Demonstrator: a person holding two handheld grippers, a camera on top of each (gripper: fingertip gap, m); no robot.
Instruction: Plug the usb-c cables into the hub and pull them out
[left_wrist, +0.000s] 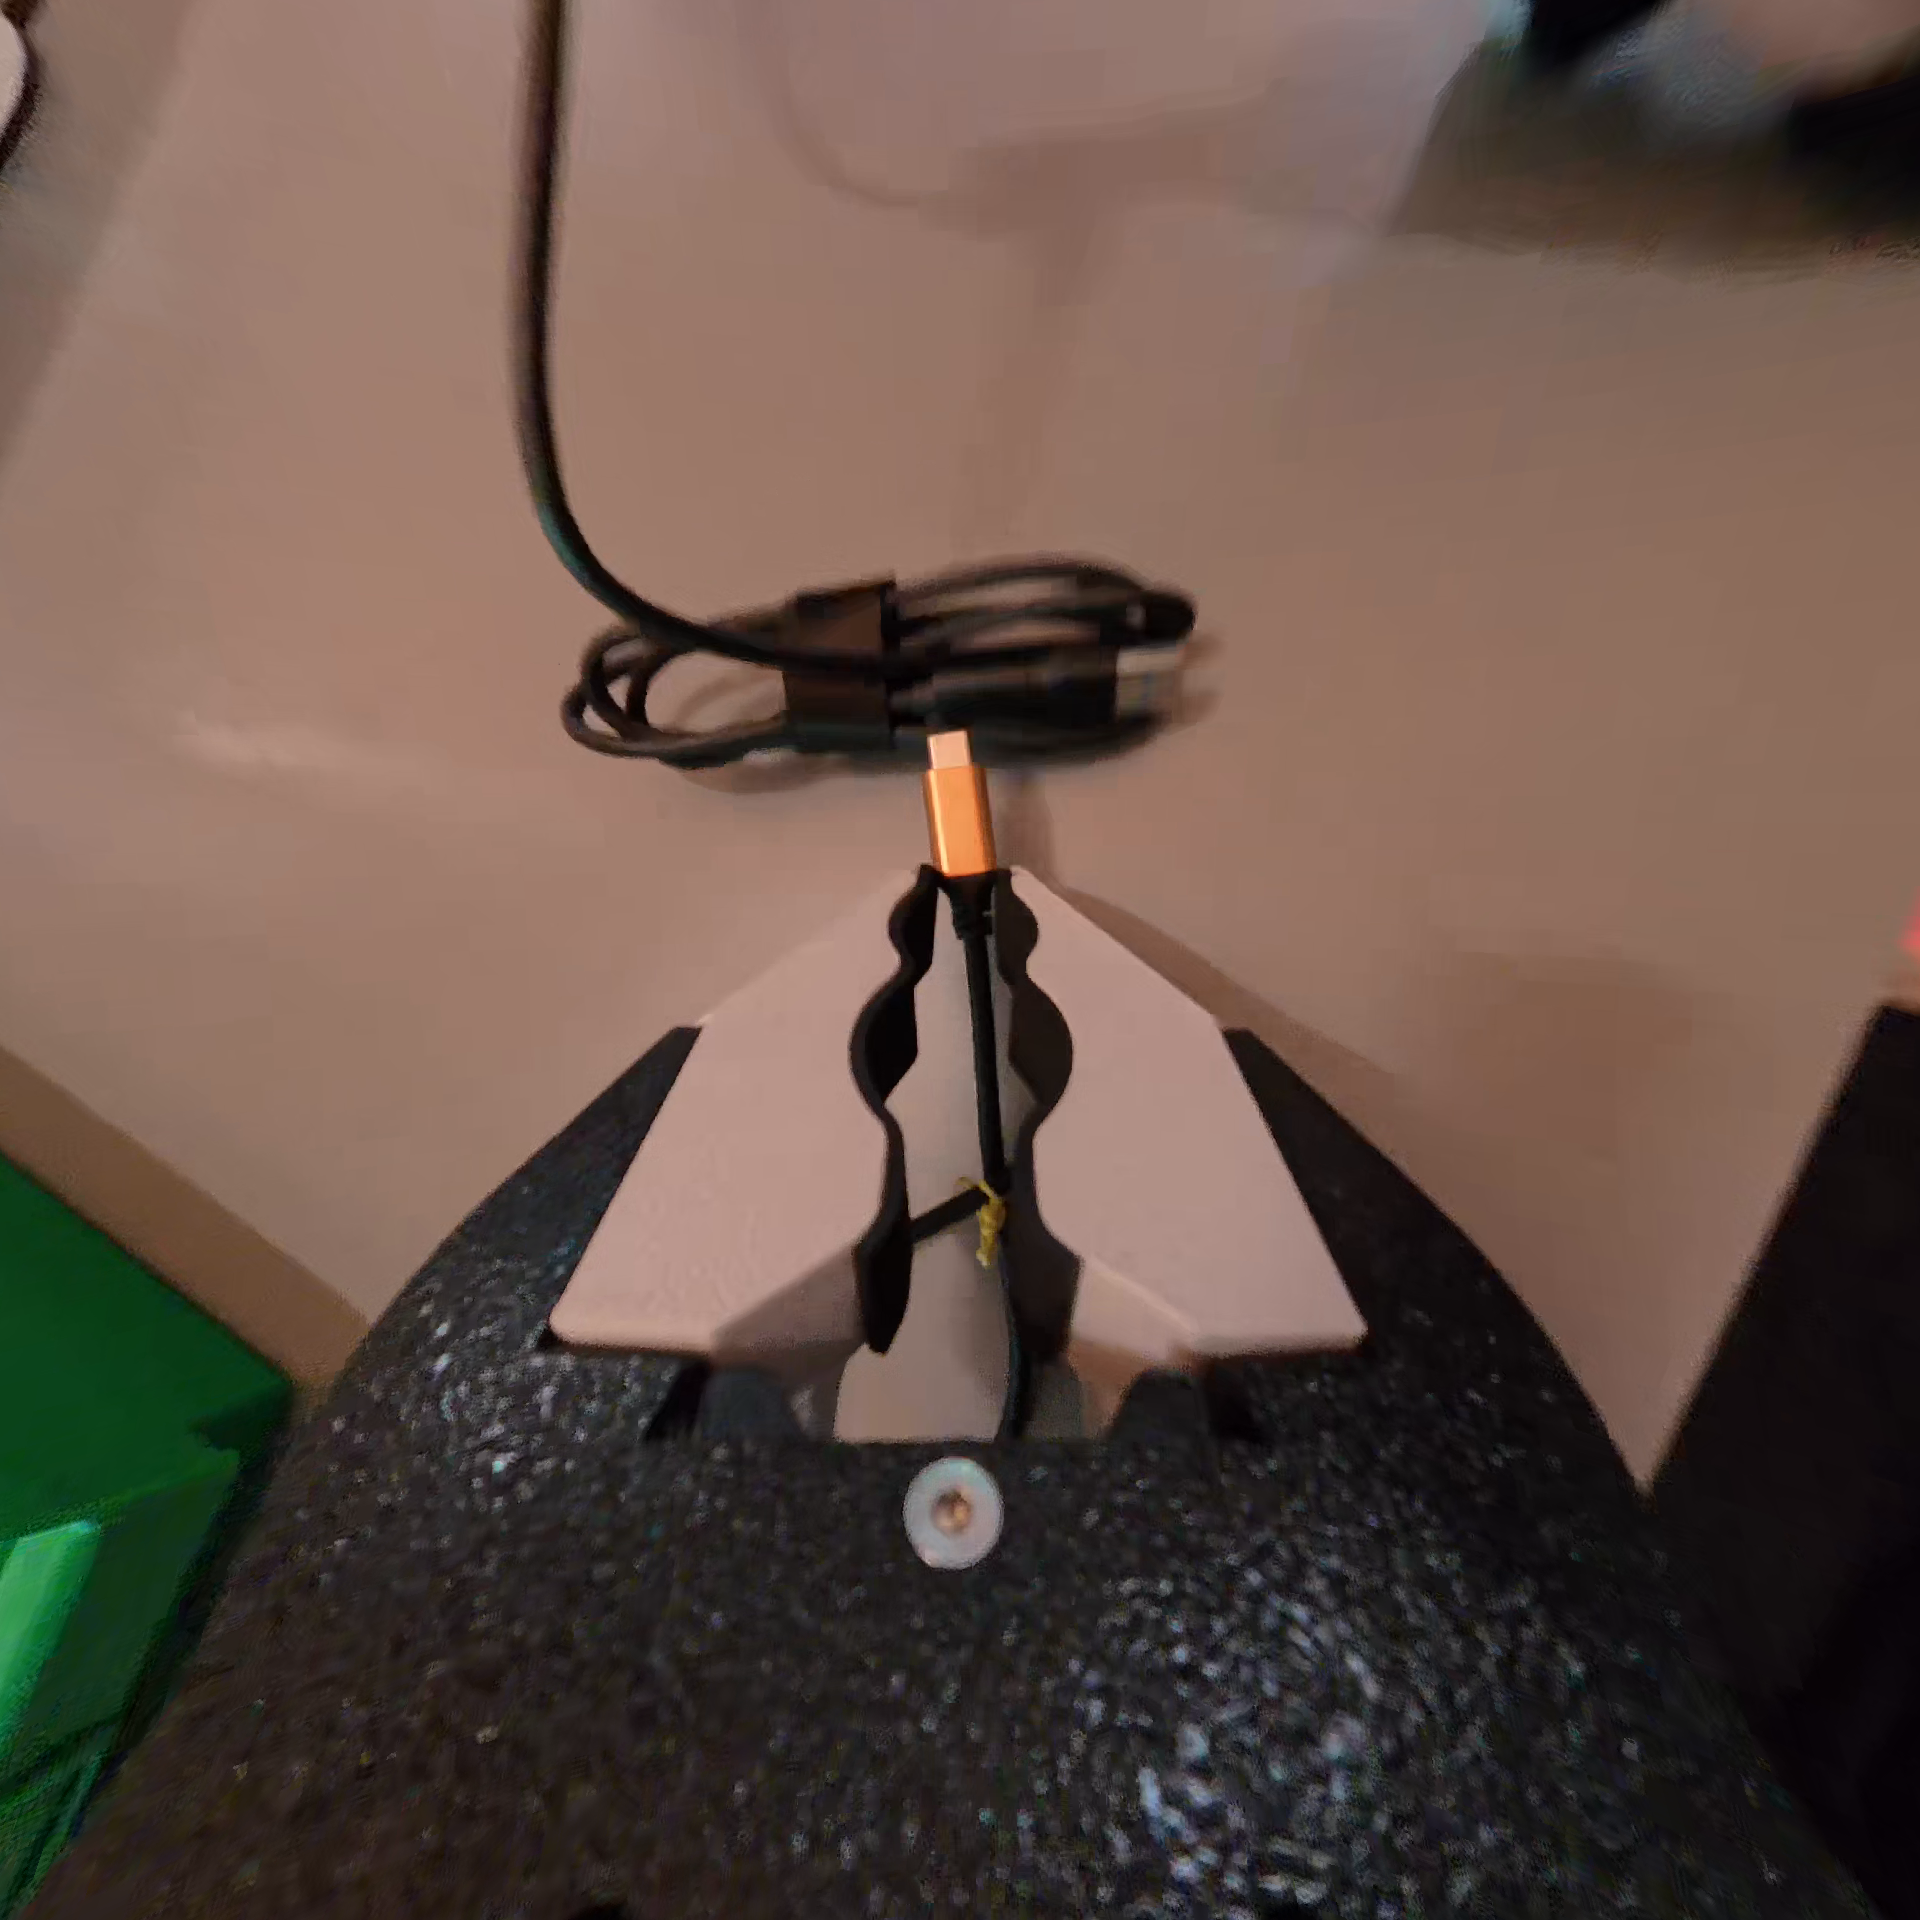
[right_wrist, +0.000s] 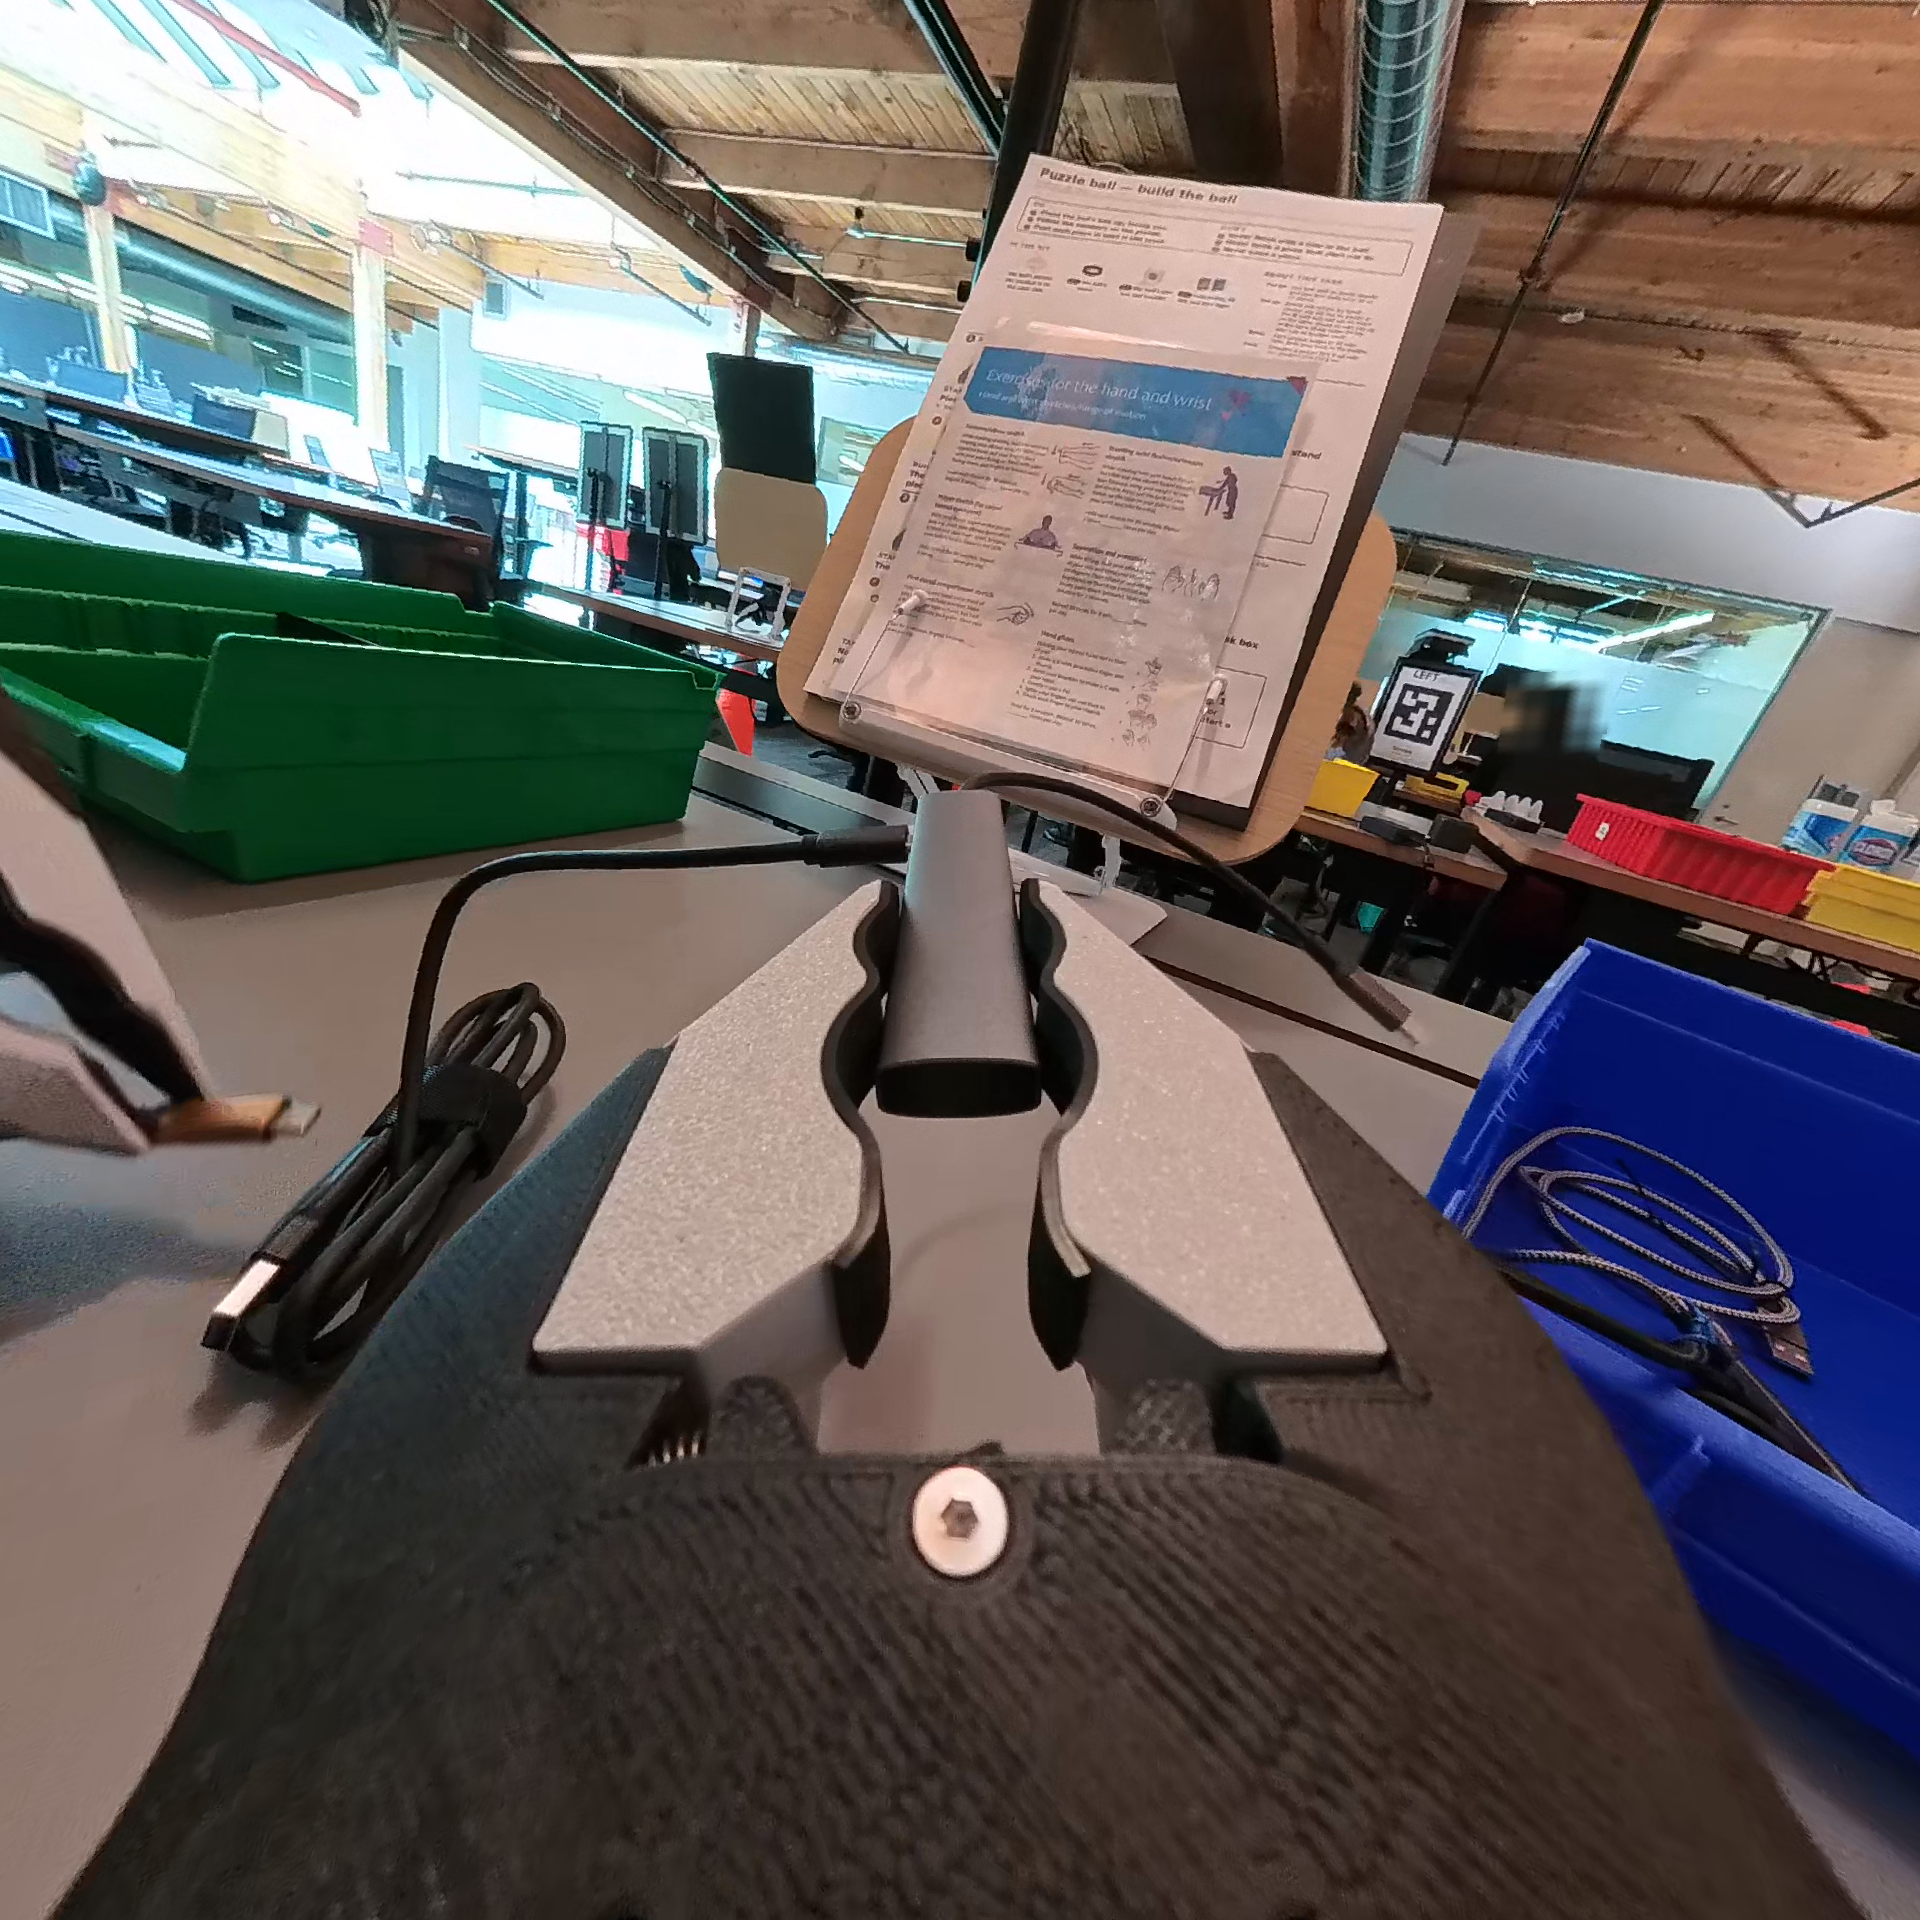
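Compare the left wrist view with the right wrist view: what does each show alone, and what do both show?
Left only: the left tool shut on the black cord behind the orange metal USB-C plug.
Right only: the right tool shut on the grey metal hub, the blue plastic bin, the paper stand.
Both: the bundled black cable and the orange plug.

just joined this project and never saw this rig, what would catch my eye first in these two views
First, the orange-shelled usb-c plug sticking out of the shut left gripper, aimed over a bundled black cable on the table. Then the grey hub clamped in the right gripper, one black cable already plugged into its left side, with green and blue bins flanking.
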